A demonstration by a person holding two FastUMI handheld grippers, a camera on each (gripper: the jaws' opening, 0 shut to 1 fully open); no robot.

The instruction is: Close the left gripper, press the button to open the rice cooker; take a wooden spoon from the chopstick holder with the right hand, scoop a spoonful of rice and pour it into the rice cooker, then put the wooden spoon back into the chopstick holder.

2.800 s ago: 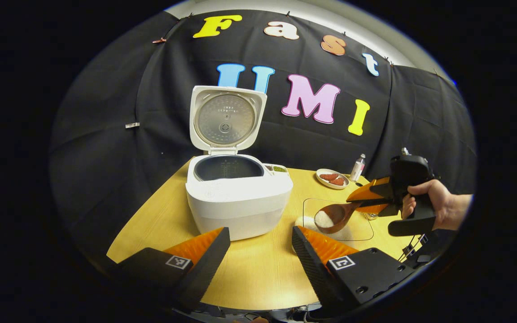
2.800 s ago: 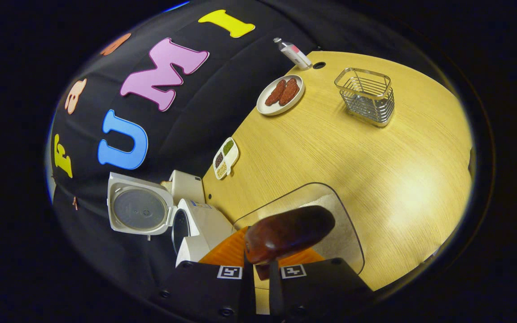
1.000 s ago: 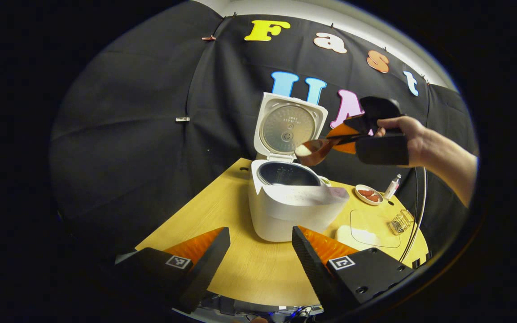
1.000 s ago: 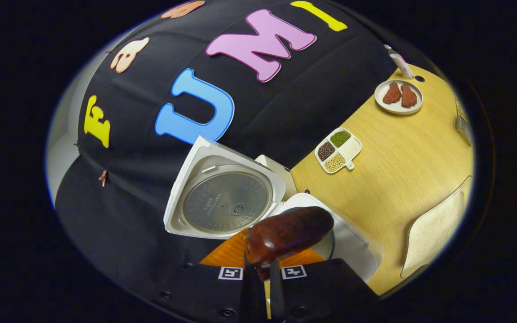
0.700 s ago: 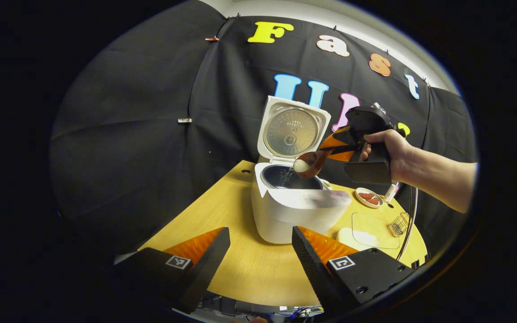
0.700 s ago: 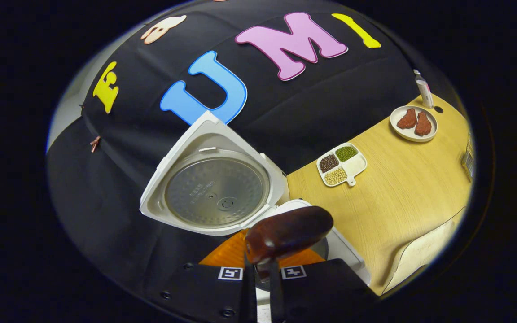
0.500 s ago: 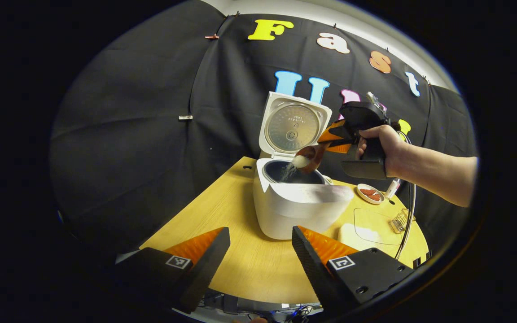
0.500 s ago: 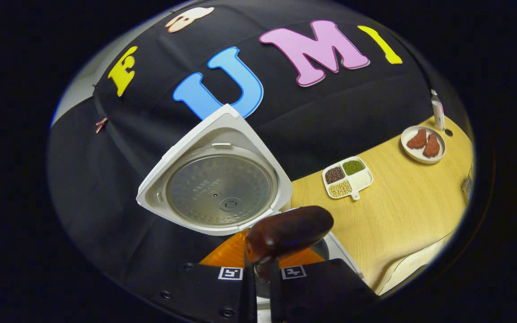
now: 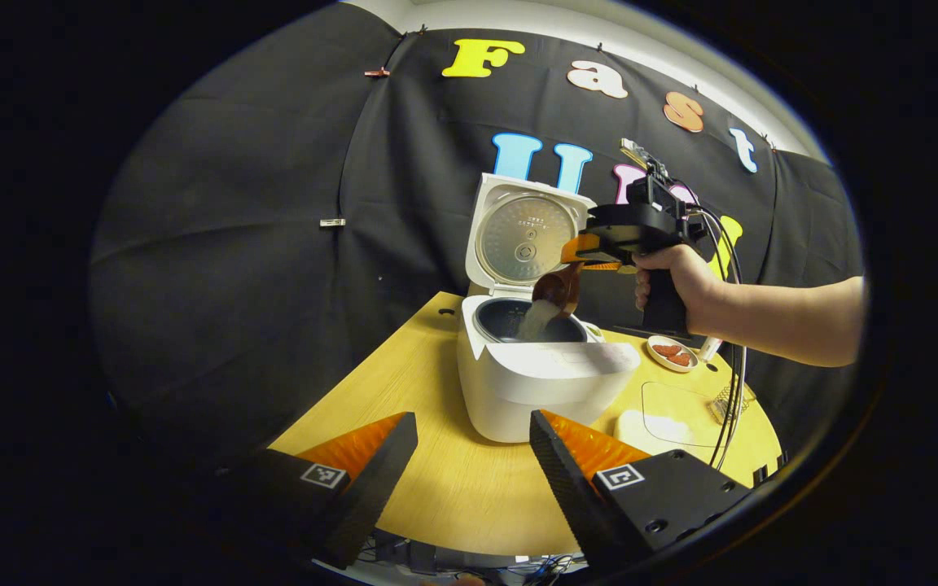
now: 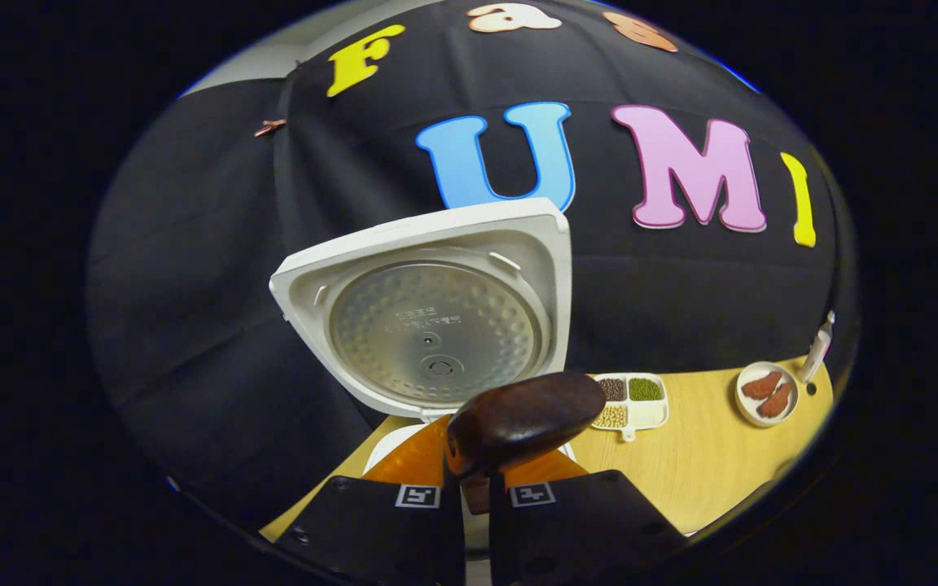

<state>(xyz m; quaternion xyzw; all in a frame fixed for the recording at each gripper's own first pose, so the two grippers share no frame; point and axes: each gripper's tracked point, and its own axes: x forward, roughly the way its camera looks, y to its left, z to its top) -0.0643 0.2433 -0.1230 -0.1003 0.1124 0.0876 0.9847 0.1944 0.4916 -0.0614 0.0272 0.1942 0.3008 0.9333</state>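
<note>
Rice (image 9: 534,319) streams from a tilted wooden spoon (image 9: 558,289) into the open rice cooker (image 9: 546,374), its lid (image 9: 524,236) standing upright. The right gripper (image 9: 579,251), held in a hand (image 9: 675,277), is clamped on the spoon's handle. The left gripper (image 9: 473,456) hangs back over the table (image 9: 469,488), fingers wide apart.

rice cookers: one (image 9: 546,378), lid up
wooden spoons: one (image 9: 557,290), tipped above the rice cooker's pot
grippers: two, one (image 9: 469,456) near the camera in front of the rice cooker, one (image 9: 579,251) above it
plates with red pieces: one (image 9: 671,354), right of the rice cooker
divided trays of beans: one (image 10: 630,400), behind the rice cooker; three fillings
bottles: one (image 10: 816,348), beyond the plate
wire holders: one (image 9: 728,400), right of the rice cooker
</note>
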